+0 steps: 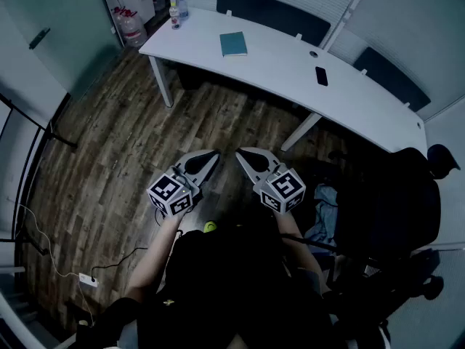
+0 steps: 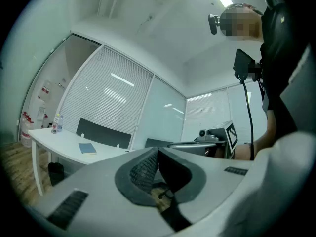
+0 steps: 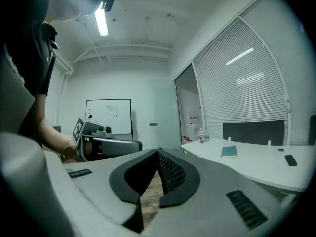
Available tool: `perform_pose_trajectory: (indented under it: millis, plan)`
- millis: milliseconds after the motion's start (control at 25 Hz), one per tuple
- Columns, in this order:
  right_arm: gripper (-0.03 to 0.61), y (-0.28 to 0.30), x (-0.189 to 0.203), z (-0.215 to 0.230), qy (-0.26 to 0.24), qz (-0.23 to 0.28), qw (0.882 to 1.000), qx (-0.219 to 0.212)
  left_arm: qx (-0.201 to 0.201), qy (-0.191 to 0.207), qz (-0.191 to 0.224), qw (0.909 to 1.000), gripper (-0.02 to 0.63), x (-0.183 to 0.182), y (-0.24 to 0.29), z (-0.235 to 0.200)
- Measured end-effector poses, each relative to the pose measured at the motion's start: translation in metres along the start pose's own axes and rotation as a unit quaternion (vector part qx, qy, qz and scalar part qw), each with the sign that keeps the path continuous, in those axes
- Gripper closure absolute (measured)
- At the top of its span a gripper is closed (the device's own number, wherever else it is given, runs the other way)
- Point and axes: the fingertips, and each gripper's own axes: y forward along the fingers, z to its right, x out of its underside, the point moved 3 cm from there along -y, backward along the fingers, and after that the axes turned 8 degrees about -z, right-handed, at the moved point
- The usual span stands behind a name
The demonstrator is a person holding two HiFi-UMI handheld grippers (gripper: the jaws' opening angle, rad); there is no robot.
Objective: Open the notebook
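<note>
Nothing is happening with the notebook [image 1: 233,43] so far. It's lying flat and closed, teal cover up, on the long white bench [image 1: 290,71], somewhere toward the bench's left half in the head view. A dark phone [image 1: 321,75] sits on the same bench further right, well apart from the notebook. At the far left end of the bench there's a small bottle [image 1: 175,14] or two; it's too small to tell more.

The person stands well back from the bench, over the wood floor [image 1: 109,144], with both grippers held out in front at about the same height. The left gripper [image 1: 216,153] has its jaws closed tight together with nothing between them, and its own view shows the pads meeting. It's the same story for the right gripper [image 1: 240,153], which is pinched closed and empty. The two sit just beside each other without touching, tips angled in a bit and pointing roughly toward the bench.

From the left gripper view the notebook [image 2: 87,148] shows as a little blue rectangle on the bench, way off in the distance. The right gripper view catches it too [image 3: 229,152], with the phone [image 3: 291,160] off to its right. A whiteboard [image 3: 108,116] hangs on the far wall in that view. A black chair [image 1: 392,202] sits on the person's right, and a white power strip [image 1: 87,280] lies on the floor to the left.
</note>
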Motion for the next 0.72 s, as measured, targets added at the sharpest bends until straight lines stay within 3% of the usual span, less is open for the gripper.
perform_pose_trajectory:
  millis: [720]
  plan:
    - [0.588,0.0077,0.0024,-0.0082,-0.014,-0.018,1.000,0.005,0.002,-0.006,0.007,1.0000,0.597,0.0009,-0.0051,0.0001]
